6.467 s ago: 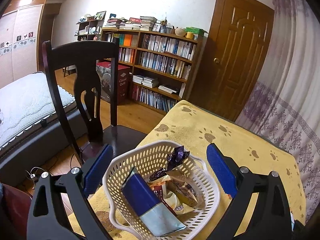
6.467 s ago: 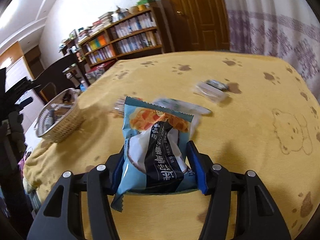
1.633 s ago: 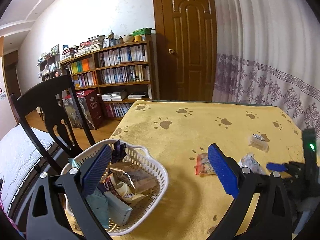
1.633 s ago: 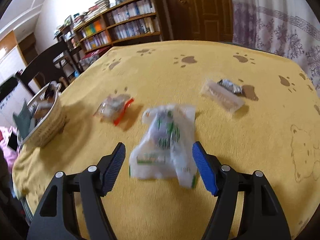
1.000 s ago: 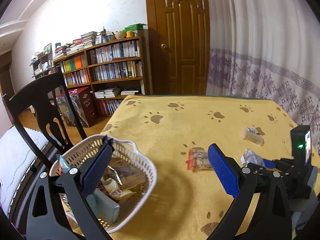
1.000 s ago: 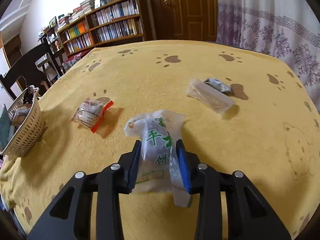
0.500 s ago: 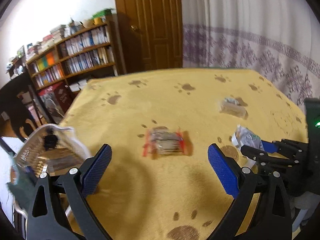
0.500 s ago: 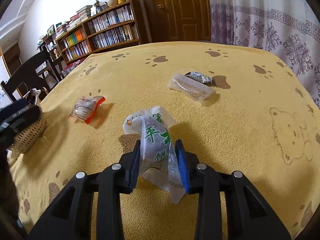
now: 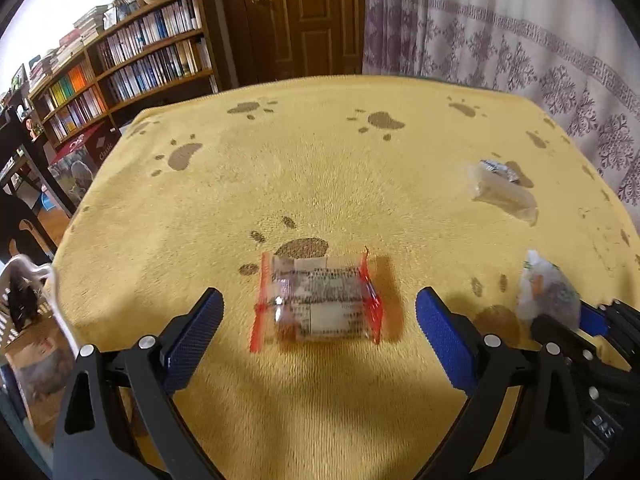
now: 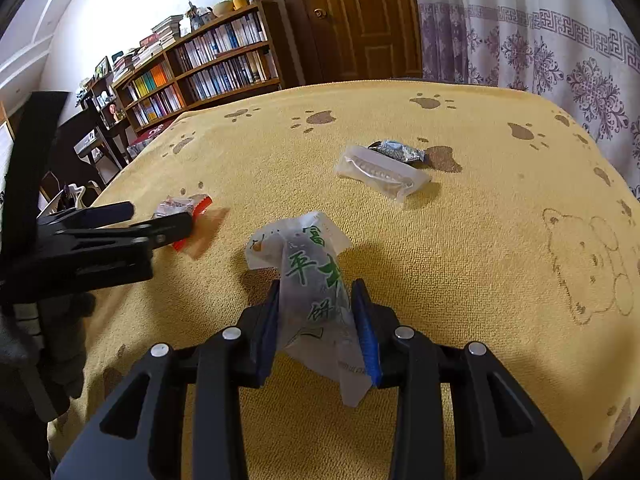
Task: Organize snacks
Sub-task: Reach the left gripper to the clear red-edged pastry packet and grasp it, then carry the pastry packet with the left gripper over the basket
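Note:
My right gripper (image 10: pixel 316 320) is shut on a white packet with green writing (image 10: pixel 310 268), held just above the yellow cloth; the same white packet (image 9: pixel 548 296) shows at the right of the left wrist view. My left gripper (image 9: pixel 318 330) is open, its blue pads either side of a clear snack packet with red ends (image 9: pixel 320 300) lying on the cloth. That red-ended packet (image 10: pixel 188 206) sits just beyond the left gripper's fingers (image 10: pixel 120 232) in the right wrist view. The white basket (image 9: pixel 36 280) of snacks is at the far left edge.
A clear wrapped bar (image 10: pixel 380 174) and a small dark patterned sweet (image 10: pixel 398 150) lie further back on the yellow paw-print cloth (image 10: pixel 500 240). A dark chair (image 9: pixel 24 184), a bookshelf (image 9: pixel 132 60) and a curtain (image 9: pixel 520 52) surround the table.
My left gripper has swung away from the basket and dropped low around the red-ended packet. My right gripper shut on the white packet about a second ago and has lifted it slightly.

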A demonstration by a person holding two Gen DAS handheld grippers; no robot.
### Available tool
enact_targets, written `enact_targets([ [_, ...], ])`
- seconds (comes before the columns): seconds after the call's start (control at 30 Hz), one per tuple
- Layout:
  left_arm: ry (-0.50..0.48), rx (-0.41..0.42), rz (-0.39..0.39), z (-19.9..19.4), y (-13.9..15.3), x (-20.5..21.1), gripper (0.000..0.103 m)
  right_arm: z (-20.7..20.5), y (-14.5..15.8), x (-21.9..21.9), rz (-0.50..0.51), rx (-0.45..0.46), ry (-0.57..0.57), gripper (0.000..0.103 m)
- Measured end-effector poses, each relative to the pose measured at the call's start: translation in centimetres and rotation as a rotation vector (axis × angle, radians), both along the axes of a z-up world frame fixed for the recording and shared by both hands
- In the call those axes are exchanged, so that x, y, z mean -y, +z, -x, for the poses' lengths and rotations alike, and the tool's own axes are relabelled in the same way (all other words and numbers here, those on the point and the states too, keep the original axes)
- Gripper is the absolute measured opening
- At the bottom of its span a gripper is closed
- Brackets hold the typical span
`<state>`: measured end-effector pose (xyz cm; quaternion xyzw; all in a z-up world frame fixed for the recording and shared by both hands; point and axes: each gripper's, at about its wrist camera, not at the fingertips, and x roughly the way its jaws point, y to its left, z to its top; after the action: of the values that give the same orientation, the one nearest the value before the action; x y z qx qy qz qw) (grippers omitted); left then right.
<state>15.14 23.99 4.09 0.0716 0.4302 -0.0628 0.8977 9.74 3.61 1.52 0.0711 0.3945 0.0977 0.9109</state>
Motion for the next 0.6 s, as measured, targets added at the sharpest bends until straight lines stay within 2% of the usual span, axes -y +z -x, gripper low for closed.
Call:
enact_targets([
  [0.07,0.008,-0.013,-0.01,-0.6,-0.4,0.0,0.097,0.0,0.0,0.0,-0.003,0.0,0.0,0.035],
  [0.13,0.016,-0.026,-0.01,-1.0,-0.8,-0.1,0.084,-0.1,0.0,0.0,-0.004,-0.001,0.0,0.035],
  [0.23,0.026,-0.057,0.016,-1.5,-1.5,-0.5,0.071,-0.1,0.0,0.0,-0.006,0.0,0.0,0.035],
  [0.47,0.015,-0.035,0.049,-0.4,-1.4,-0.7,0.057,-0.1,0.0,0.0,-0.007,0.0,0.0,0.035],
  [0.6,0.008,-0.022,0.067,0.4,-0.9,-0.8,0.055,-0.1,0.0,0.0,-0.007,0.0,0.0,0.035],
])
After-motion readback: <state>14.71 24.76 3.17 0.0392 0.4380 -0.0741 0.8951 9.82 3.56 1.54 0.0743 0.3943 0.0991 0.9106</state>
